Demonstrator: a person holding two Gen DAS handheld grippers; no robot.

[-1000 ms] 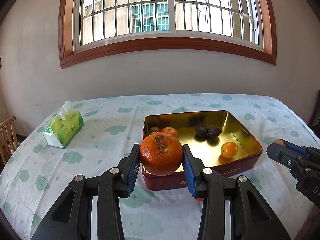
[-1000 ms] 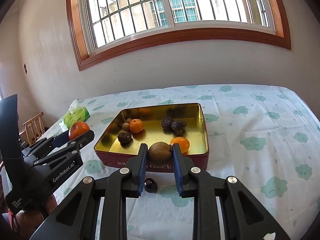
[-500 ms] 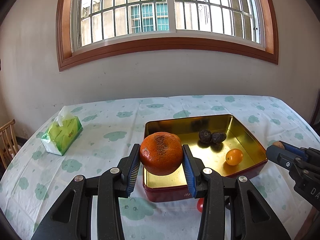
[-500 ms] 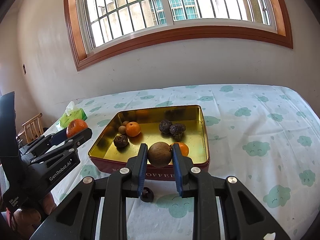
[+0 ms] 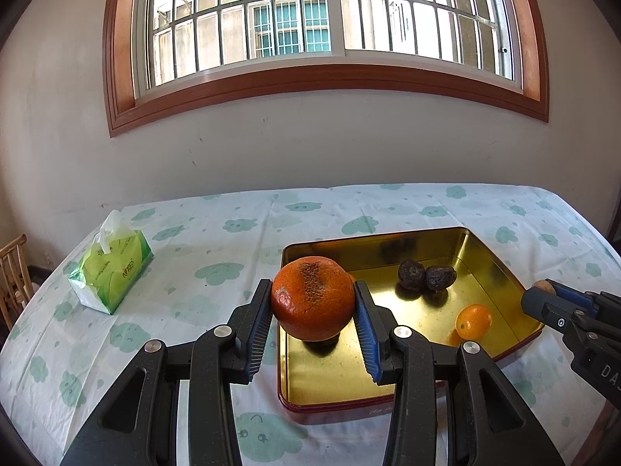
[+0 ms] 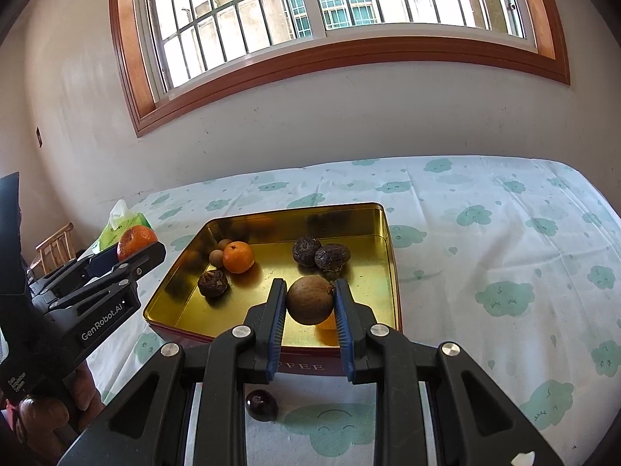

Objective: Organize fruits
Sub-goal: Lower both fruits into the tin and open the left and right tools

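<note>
Fruit's clamped in both your grippers: left gripper (image 5: pixel 313 312) squeezes a big orange (image 5: pixel 313 298), right gripper (image 6: pixel 309 308) pinches a brown fruit (image 6: pixel 310 299). Both hang over the tin's (image 6: pixel 391 256) near edge, with small oranges and dark fruits just beyond the fingers. A cherry (image 6: pixel 261 404) sits under your right fingers.
</note>
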